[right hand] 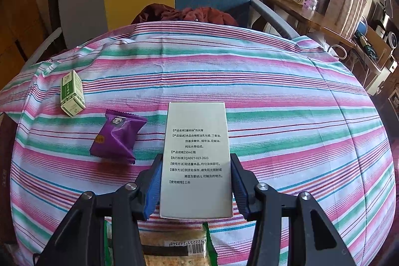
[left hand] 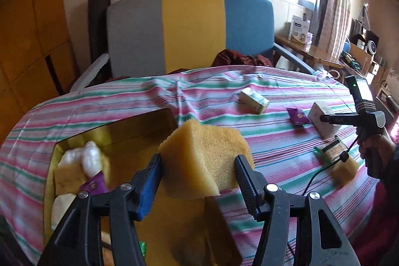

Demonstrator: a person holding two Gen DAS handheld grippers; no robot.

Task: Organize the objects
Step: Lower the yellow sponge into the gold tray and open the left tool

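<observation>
My left gripper (left hand: 198, 171) is shut on a yellow sponge (left hand: 207, 156) and holds it above the near right corner of a yellow bin (left hand: 139, 131). The bin holds another sponge (left hand: 66, 181), white pieces (left hand: 91, 158) and a purple packet (left hand: 96, 185). My right gripper (right hand: 195, 181) is shut on a white box with printed text (right hand: 197, 158), at the striped tablecloth. In the left wrist view the right gripper (left hand: 329, 119) shows at the white box (left hand: 321, 122) on the far right.
On the striped cloth (right hand: 274, 91) lie a green-and-cream carton (right hand: 72, 92), a purple snack packet (right hand: 117, 136) and a cracker pack (right hand: 172, 248) under my right gripper. Another sponge (left hand: 345, 170) lies at the right. A grey, yellow and blue chair (left hand: 189, 29) stands behind.
</observation>
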